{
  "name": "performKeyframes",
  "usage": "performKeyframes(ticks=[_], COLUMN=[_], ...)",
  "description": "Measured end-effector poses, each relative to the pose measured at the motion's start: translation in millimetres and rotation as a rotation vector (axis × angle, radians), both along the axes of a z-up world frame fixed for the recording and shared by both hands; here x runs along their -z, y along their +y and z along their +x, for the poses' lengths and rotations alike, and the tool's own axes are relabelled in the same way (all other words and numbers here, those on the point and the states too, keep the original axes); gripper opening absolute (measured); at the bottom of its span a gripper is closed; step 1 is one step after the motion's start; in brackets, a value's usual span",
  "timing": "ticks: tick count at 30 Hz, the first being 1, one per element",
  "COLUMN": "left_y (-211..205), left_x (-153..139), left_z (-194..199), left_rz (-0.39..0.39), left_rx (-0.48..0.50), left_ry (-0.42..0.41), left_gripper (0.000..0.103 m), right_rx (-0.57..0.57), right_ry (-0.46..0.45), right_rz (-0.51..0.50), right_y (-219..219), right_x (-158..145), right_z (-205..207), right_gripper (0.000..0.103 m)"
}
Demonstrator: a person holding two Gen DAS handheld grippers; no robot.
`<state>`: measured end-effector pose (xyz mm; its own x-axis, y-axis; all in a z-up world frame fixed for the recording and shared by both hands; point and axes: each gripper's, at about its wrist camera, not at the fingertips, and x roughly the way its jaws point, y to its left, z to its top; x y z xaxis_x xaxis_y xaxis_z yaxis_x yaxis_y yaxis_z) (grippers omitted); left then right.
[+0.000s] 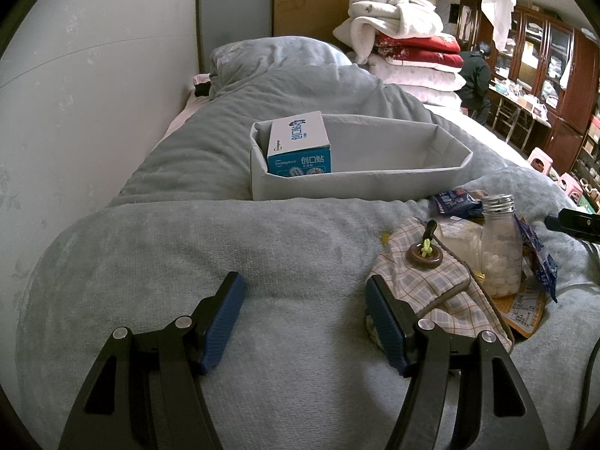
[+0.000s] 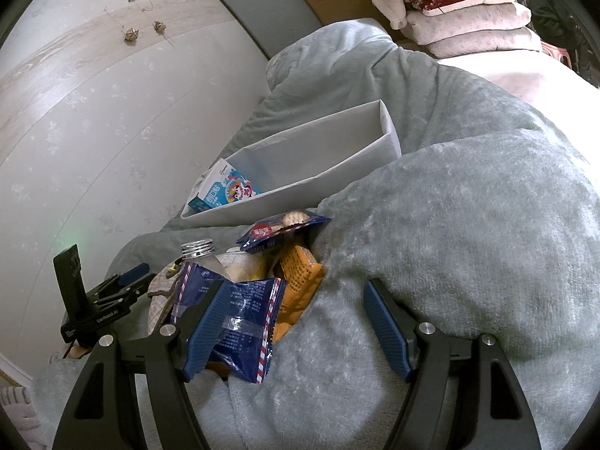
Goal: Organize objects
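In the left wrist view, the left gripper (image 1: 304,302) hangs over a grey blanket (image 1: 187,262) on a bed. Its jaws stand wide and only blanket lies between them. The right finger (image 1: 386,322) is just beside a checked pouch (image 1: 431,281), and may touch its edge; this cannot be told for sure. On the pouch there is a brown ring (image 1: 425,257) with a small green figure. To the right of the pouch stands a clear bottle (image 1: 500,247) with a silver cap, upright, partly filled with white tablets. Blue packets (image 1: 455,202) lie behind and beside the bottle, and an orange packet (image 1: 525,309) lies under it. Further back on the blanket sits a grey bin (image 1: 360,183). In its left end stands a blue and white box (image 1: 300,148); the rest of the bin is bare. Folded quilts (image 1: 408,37) are stacked behind the bed. At the right edge a part of the right gripper (image 1: 573,223) shows.

In the right wrist view, the right gripper (image 2: 290,305) has its jaws wide as well. Its left finger (image 2: 206,322) lies against a blue packet (image 2: 240,318), but the pads do not squeeze it; the right finger is over the blanket (image 2: 450,243). Behind the packet are the orange packet (image 2: 300,285), the bottle (image 2: 198,251) and another blue packet (image 2: 281,228). The bin (image 2: 300,172) lies beyond them with the box (image 2: 225,191) in its near end. The left gripper (image 2: 123,285) shows at the left.
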<state>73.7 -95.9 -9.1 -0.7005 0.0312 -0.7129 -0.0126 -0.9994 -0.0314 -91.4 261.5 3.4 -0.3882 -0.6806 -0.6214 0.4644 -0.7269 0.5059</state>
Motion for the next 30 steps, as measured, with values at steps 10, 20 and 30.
performKeyframes(ticks=[10, 20, 30], left_y=[0.0, 0.0, 0.3], left_x=[0.0, -0.8, -0.2], left_z=[0.1, 3.3, 4.3], left_rz=[0.0, 0.006, 0.009], left_rx=[0.0, 0.008, 0.01], left_ry=[0.0, 0.004, 0.004], left_gripper=[0.067, 0.067, 0.067], right_rx=[0.0, -0.005, -0.007], right_ry=[0.001, -0.003, -0.004], right_rz=[-0.001, -0.019, -0.017], right_y=[0.2, 2.3, 0.4], right_x=[0.2, -1.8, -0.9], right_z=[-0.1, 1.1, -0.3], right_gripper=[0.073, 0.073, 0.073])
